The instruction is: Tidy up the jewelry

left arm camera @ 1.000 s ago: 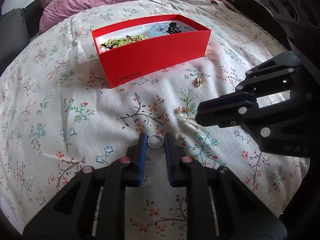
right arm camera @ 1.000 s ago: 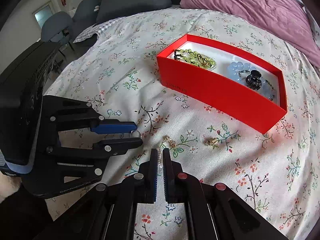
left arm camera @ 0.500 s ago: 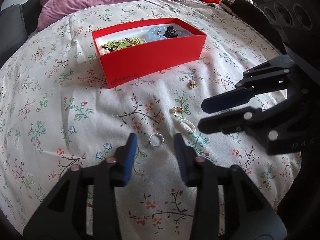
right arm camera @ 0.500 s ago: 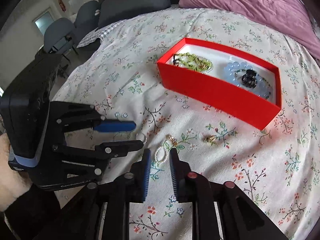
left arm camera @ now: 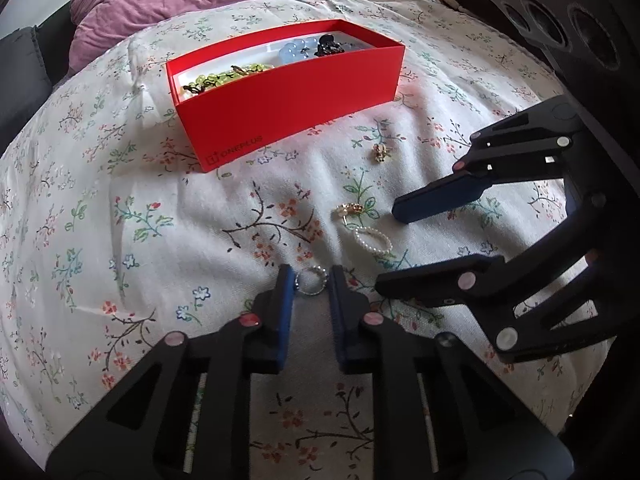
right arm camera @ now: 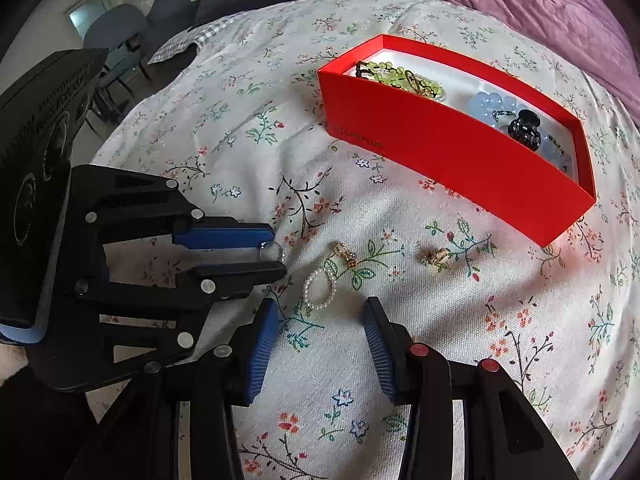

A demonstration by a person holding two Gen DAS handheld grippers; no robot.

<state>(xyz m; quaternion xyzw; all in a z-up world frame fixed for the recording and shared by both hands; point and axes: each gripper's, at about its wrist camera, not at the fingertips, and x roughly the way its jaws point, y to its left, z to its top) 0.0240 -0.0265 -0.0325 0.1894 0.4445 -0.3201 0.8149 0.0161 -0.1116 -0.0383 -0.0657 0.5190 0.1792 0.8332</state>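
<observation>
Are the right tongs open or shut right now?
Open. The right tongs stand spread wide above the pearl ring, which lies loose on the bedsheet.

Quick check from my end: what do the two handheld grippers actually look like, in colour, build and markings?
Both match: the left gripper and right gripper are black plastic frames with triangular cut-outs, two fingers lined with ribbed blue pads, and round fasteners, pinkish-red or silvery. The left one's black body shows round lenses and faint circular markings. No cables or sleeves are visible.
</observation>
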